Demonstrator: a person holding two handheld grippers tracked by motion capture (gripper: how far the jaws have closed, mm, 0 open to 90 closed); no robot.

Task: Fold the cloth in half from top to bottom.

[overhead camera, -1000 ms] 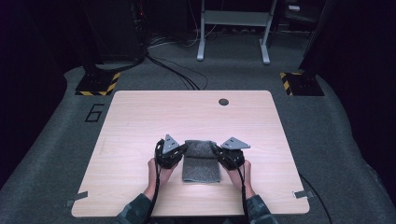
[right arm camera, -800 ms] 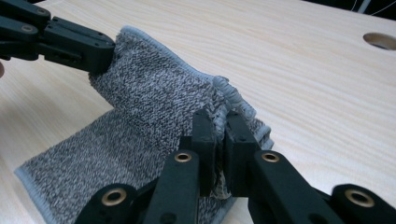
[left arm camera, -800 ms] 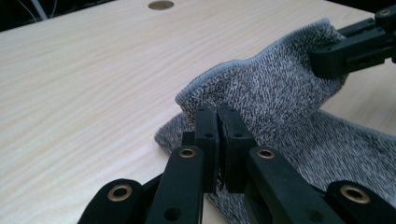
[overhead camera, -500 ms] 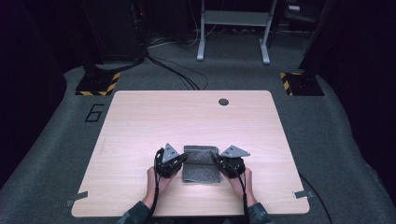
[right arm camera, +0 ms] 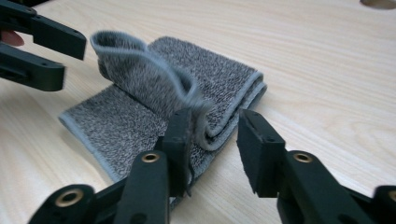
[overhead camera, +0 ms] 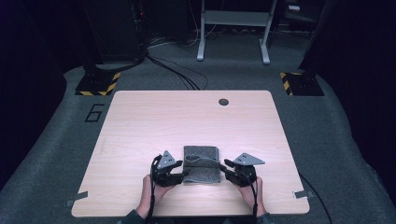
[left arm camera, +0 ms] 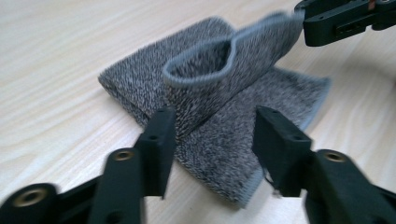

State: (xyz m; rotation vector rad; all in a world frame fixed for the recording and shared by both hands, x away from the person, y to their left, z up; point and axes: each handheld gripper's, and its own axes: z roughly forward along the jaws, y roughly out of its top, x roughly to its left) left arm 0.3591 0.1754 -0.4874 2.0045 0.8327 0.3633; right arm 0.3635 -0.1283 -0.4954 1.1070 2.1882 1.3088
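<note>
A grey terry towel (overhead camera: 201, 164) lies folded on the wooden table (overhead camera: 187, 121) near its front edge. Its top layer (left arm camera: 224, 70) stands up in a loose, curled loop. My left gripper (overhead camera: 183, 171) is at the towel's left side. Its jaws have just been opening, and the left gripper (left arm camera: 212, 126) now stands open around the loop without pressing it. My right gripper (overhead camera: 225, 169) is at the towel's right side. Its jaws have also just been opening; the right gripper (right arm camera: 212, 130) is open, the towel's (right arm camera: 154, 88) hem brushing one jaw.
A round cable hole (overhead camera: 223, 101) sits in the table's far part. Black-and-yellow floor bases (overhead camera: 98, 84) and cables lie beyond the far edge. Bare wood spreads to the left, right and far side of the towel.
Both grippers have slid toward the table's front edge, drawing the towel's top layer with them. Both jaws have opened and let the layer go; it now curls up loose.
</note>
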